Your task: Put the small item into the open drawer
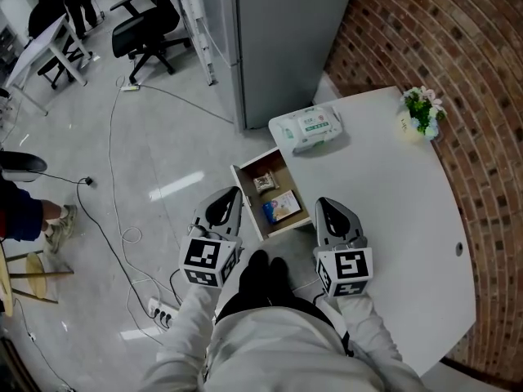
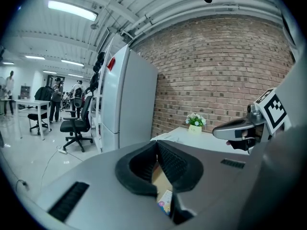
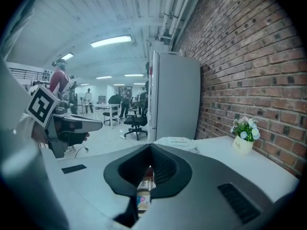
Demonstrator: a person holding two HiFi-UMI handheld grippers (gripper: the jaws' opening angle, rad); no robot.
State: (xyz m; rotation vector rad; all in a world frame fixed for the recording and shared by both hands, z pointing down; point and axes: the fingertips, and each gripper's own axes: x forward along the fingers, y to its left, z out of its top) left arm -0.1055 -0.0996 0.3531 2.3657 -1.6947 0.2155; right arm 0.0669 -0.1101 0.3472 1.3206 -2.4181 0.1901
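The open wooden drawer [image 1: 248,205] juts from the white table's [image 1: 392,219] left edge. In it lie a small brown packet [image 1: 265,183] and a blue and yellow packet [image 1: 282,207]. My left gripper [image 1: 227,196] hangs just left of the drawer, shut and holding nothing. My right gripper [image 1: 327,205] is over the table edge just right of the drawer, also shut and holding nothing. In the left gripper view the closed tips [image 2: 157,143] meet, and the colourful packet [image 2: 164,202] shows below them. The right gripper view has its tips [image 3: 150,147] together above the drawer's contents [image 3: 143,188].
A pack of wipes [image 1: 306,127] lies on the table beyond the drawer. A small flower pot [image 1: 422,111] stands at the far corner by the brick wall [image 1: 441,31]. A tall grey cabinet [image 1: 278,39] stands behind the table. Cables and a power strip [image 1: 159,310] lie on the floor.
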